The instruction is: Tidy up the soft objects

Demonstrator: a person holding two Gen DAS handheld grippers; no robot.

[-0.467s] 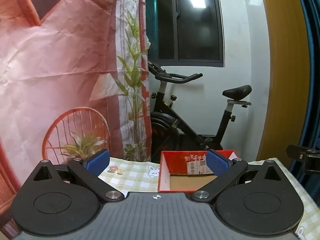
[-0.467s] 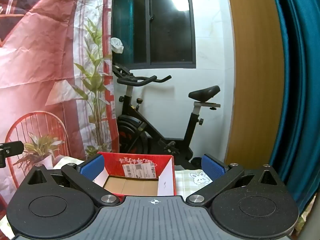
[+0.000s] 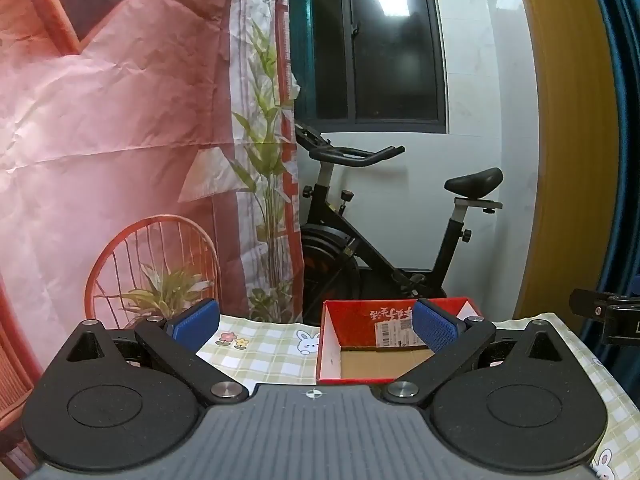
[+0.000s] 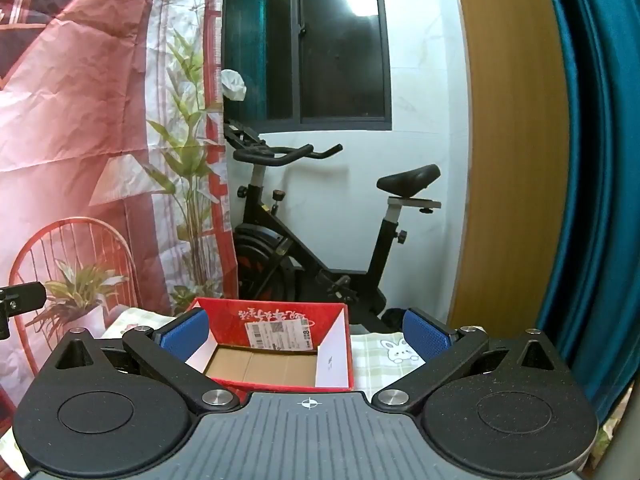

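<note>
A red cardboard box (image 3: 362, 312) with a brown floor and a shipping label stands open on the checked tablecloth (image 3: 272, 354). Nothing shows inside the box. My left gripper (image 3: 314, 326) hangs open above the cloth, its right blue pad in front of the box's near right corner. In the right wrist view the same red box (image 4: 280, 320) lies ahead and left of centre. My right gripper (image 4: 306, 334) is open too, its left pad over the box's left wall. No soft object shows in either view.
The tablecloth (image 4: 384, 360) ends just behind the box. Beyond it stand an exercise bike (image 3: 384, 240), a printed red backdrop (image 3: 120, 140) on the left, a wooden panel (image 4: 516, 140) and a blue curtain (image 4: 600, 160) on the right. The other gripper's edge (image 3: 608, 316) shows at right.
</note>
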